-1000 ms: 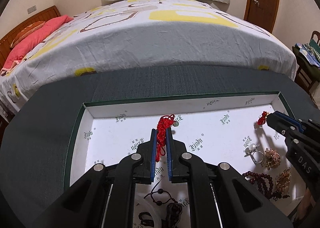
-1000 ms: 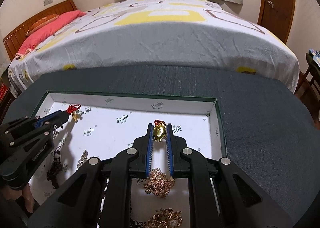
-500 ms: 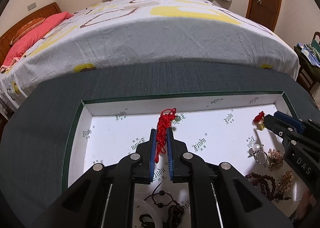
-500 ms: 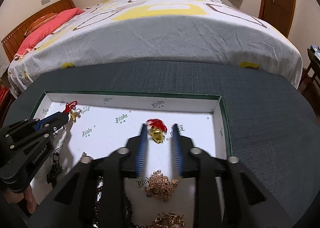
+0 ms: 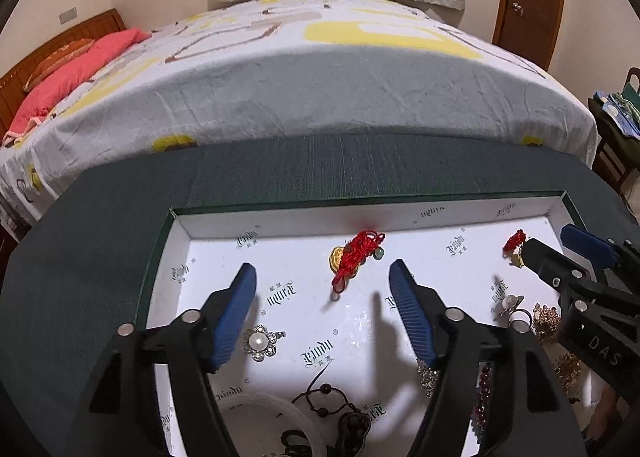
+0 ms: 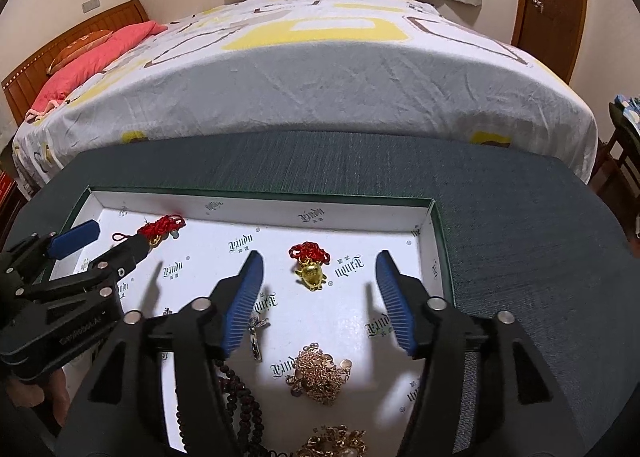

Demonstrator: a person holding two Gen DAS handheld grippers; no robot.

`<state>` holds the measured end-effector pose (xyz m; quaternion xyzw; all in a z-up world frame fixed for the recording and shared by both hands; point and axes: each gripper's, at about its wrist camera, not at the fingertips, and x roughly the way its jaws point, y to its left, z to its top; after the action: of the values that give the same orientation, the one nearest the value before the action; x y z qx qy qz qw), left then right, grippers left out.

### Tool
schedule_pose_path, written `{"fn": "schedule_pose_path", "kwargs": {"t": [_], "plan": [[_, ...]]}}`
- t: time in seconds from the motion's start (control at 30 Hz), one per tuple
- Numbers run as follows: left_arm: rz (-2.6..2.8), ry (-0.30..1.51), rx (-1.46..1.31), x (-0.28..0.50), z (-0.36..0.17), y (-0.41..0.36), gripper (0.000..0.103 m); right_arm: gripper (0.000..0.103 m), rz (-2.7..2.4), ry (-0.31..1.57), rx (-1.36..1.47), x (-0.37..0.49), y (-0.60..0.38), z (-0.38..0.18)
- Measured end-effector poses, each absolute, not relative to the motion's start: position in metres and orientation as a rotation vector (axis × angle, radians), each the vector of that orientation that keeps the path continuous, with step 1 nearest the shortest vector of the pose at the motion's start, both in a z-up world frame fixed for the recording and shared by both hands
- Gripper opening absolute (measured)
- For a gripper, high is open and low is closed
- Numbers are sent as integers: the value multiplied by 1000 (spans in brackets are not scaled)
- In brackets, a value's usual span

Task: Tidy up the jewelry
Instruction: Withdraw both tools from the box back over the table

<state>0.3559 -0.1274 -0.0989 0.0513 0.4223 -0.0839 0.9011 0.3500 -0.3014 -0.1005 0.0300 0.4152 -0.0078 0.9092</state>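
A white-lined green tray [image 5: 280, 223] [image 6: 256, 203] lies on the dark table. My left gripper [image 5: 322, 277] is open above it; a red-cord charm with a gold coin [image 5: 354, 257] lies free on the tray floor between and just beyond the fingertips. It also shows in the right wrist view [image 6: 162, 229]. My right gripper [image 6: 318, 269] is open; a gold charm with a red knot [image 6: 310, 267] lies free between its fingertips and also shows in the left wrist view [image 5: 514, 245].
More jewelry lies in the tray: a pearl flower brooch [image 5: 260, 343], a pearl ring [image 5: 510, 305], a black cord necklace [image 5: 332, 405], a gold chain heap [image 6: 320, 373], dark red beads [image 6: 240, 409]. A bed [image 5: 320, 69] stands beyond the table.
Both grippers have opened and let go of their red-cord charms, which now lie on the tray floor. Both grippers have drawn back a little.
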Motion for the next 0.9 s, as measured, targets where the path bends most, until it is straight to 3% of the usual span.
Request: {"fn": "schedule_pose_path", "kwargs": {"t": [0.23, 0.9], "plan": [[-178, 785, 72, 342, -84, -121, 76, 79, -33, 787, 69, 338, -301, -89], [-104, 605, 28, 224, -37, -87, 80, 80, -48, 637, 68, 220, -278, -50]]}}
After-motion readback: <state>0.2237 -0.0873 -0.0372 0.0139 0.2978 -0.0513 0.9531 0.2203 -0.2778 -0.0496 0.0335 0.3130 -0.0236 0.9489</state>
